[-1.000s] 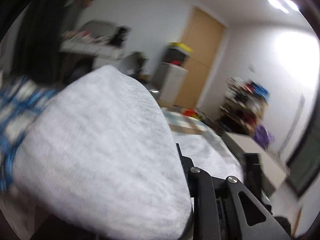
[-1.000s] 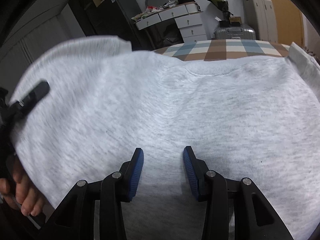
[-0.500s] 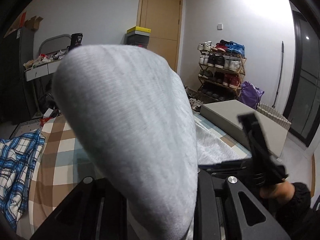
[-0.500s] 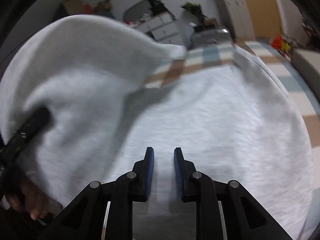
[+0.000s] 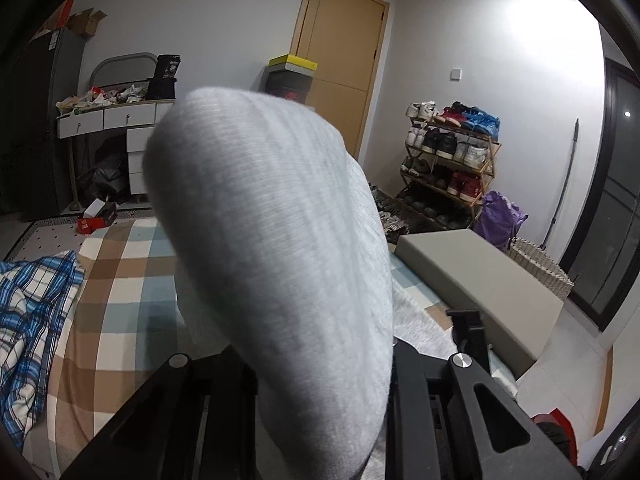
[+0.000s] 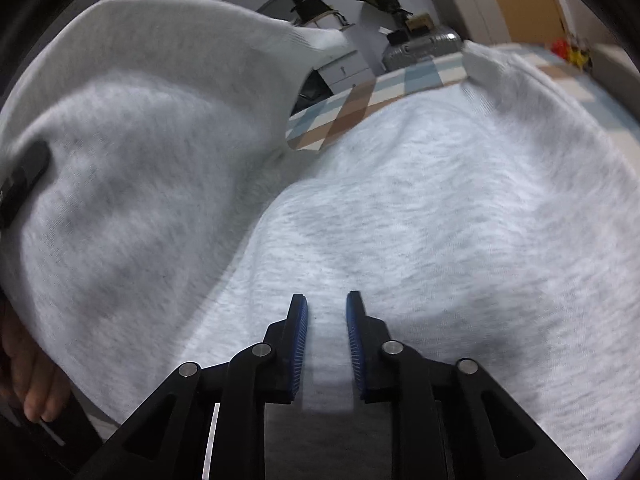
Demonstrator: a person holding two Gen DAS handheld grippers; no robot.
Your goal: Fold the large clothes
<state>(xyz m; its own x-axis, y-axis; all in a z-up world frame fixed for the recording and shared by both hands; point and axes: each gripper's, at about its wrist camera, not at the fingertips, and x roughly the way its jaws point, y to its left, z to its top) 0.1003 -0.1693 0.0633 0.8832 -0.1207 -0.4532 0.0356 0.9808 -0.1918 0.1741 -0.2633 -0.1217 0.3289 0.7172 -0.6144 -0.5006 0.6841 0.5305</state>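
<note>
A large light grey sweater (image 6: 440, 200) lies spread over the checked bed cover (image 6: 340, 112). My right gripper (image 6: 326, 320) sits low on its near part. The blue pads are closing on a raised fold of the fabric and pinch it. The sweater's left side (image 6: 140, 140) is lifted and curls over toward the middle, held up by my left gripper (image 5: 320, 360). In the left wrist view that lifted fabric (image 5: 272, 240) drapes between the black fingers and hides the tips; the jaws are closing on it. A person's hand (image 6: 32, 384) shows at the lower left.
A blue plaid shirt (image 5: 28, 320) lies crumpled on the bed's left side. A grey box (image 5: 480, 280) stands by the bed's right edge, with a shoe rack (image 5: 448, 160) and a door behind. White drawers (image 5: 108, 120) stand at the far wall.
My right gripper's jaws went from wide apart to narrow around a fold of sweater. My left gripper raised the sweater's left side and swung it inward, and its view turned toward the door.
</note>
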